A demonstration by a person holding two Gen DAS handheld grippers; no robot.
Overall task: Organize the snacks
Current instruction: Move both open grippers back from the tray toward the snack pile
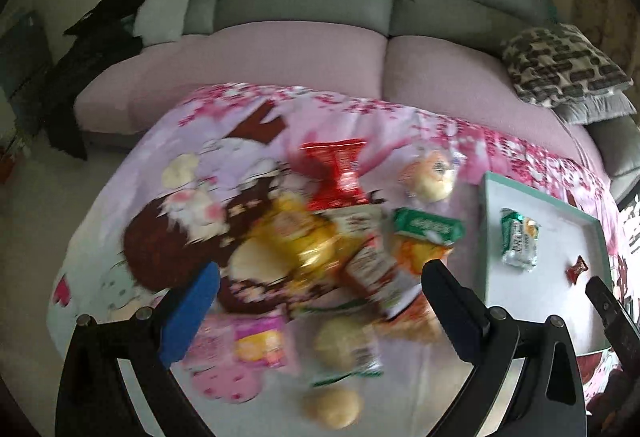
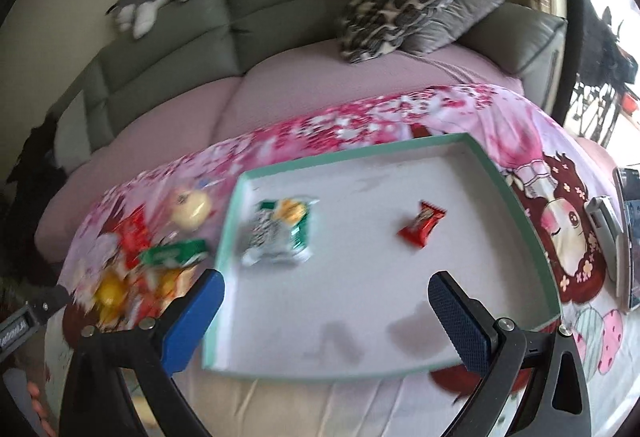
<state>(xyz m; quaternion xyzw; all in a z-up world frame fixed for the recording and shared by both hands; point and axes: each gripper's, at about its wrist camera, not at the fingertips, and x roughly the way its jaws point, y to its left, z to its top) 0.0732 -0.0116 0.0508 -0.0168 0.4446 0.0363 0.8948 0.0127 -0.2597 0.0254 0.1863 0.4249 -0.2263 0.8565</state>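
While both tongs hang spread and empty, the teal-rimmed tray (image 2: 516,197) lies just ahead of the right gripper (image 2: 326,317), holding a green-and-white packet (image 2: 280,233) ahead of its left finger and a small red candy (image 2: 421,224) ahead of its right one. The blurred snack pile (image 1: 320,249) lies between and ahead of the left gripper's (image 1: 320,301) fingers.

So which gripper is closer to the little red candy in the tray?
Right. The right gripper hovers open over the tray near the red candy; the left gripper hangs over the snack pile.
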